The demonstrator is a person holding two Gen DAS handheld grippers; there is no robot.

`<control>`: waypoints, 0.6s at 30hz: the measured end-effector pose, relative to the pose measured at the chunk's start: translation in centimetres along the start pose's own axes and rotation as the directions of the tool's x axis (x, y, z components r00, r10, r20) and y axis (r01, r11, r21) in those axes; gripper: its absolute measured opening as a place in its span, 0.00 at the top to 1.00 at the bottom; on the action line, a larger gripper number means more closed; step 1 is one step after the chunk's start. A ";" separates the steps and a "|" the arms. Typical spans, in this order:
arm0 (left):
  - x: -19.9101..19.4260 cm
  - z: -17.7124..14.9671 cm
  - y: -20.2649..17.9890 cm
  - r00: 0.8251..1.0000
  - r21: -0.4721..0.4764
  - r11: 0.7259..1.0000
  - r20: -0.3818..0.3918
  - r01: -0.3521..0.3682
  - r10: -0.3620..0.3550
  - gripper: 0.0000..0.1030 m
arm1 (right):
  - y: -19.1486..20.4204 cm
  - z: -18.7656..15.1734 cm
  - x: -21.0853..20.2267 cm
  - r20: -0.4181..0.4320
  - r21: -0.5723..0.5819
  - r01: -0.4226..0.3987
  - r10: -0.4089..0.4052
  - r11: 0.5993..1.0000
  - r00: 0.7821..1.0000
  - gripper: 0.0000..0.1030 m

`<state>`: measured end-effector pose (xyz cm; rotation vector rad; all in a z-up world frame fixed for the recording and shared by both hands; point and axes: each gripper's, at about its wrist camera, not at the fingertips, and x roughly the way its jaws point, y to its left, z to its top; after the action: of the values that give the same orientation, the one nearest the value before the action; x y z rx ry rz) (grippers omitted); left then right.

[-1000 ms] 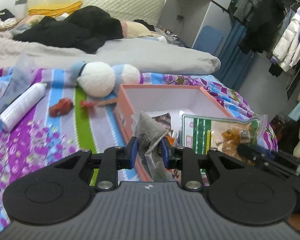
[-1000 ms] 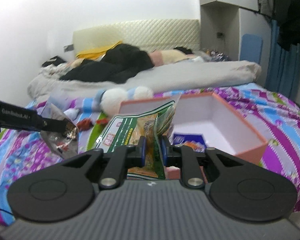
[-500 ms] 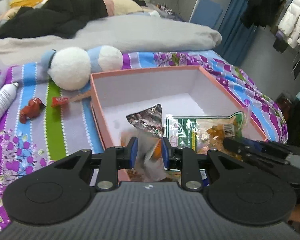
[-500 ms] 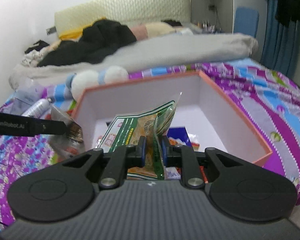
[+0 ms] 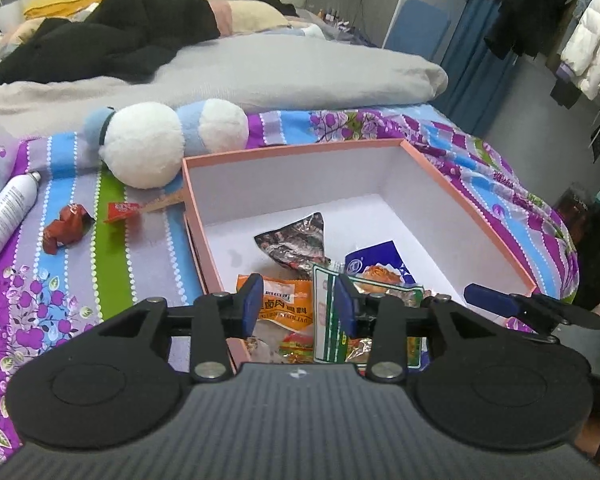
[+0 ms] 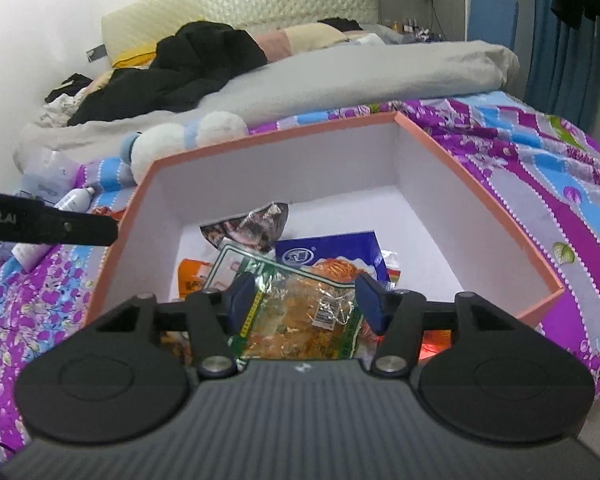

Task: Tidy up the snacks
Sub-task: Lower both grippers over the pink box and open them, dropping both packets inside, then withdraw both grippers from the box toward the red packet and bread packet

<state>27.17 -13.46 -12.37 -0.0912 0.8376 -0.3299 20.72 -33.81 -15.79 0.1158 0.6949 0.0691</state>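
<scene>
Both claws over the near end of the pink box [image 5: 466, 196], pointing down into it. Left gripper [image 5: 298, 304]: jaws opening, pads clear of everything, nothing held; orange snack pkt [image 5: 286, 300] lying flat in the box below the gap. Right gripper [image 6: 306, 300]: jaws opening wider, green-edged snack bag [image 6: 300, 312] lying between them but pads not pressing it, so let go. Silver foil pkt [image 5: 296, 240] and blue pkt [image 5: 376, 264] further in, approx 12 o'clock from both claws.

Still outside the box: red candy [image 5: 66, 230] and red wrapper [image 5: 122, 212], on the bedspread [image 5: 148, 256] at approx 10 o'clock from the left claw, well apart from it. Wrapper's long axis roughly 3-to-9. Left hand clearly the nearer; right claw blocked off by the box wall. Spray can [image 5: 6, 216] and plush toy [image 5: 148, 148] beyond, prob. not snacks.
</scene>
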 end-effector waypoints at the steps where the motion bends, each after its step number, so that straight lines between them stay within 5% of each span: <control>1: -0.4 -0.1 0.0 1.000 0.003 1.000 0.009 -0.003 0.003 0.57 | 0.2 0.1 -0.3 0.007 -0.005 -0.003 0.003 1.000 1.000 0.44; 18: -9.4 -3.4 2.4 0.989 -0.032 0.999 0.147 0.002 0.003 0.52 | 4.7 -0.6 -7.2 0.160 -0.048 -0.084 0.090 0.995 0.983 0.44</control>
<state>19.37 -7.97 -8.46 -0.1437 0.6965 -0.3052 14.74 -29.88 -11.08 0.1111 0.5258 0.1561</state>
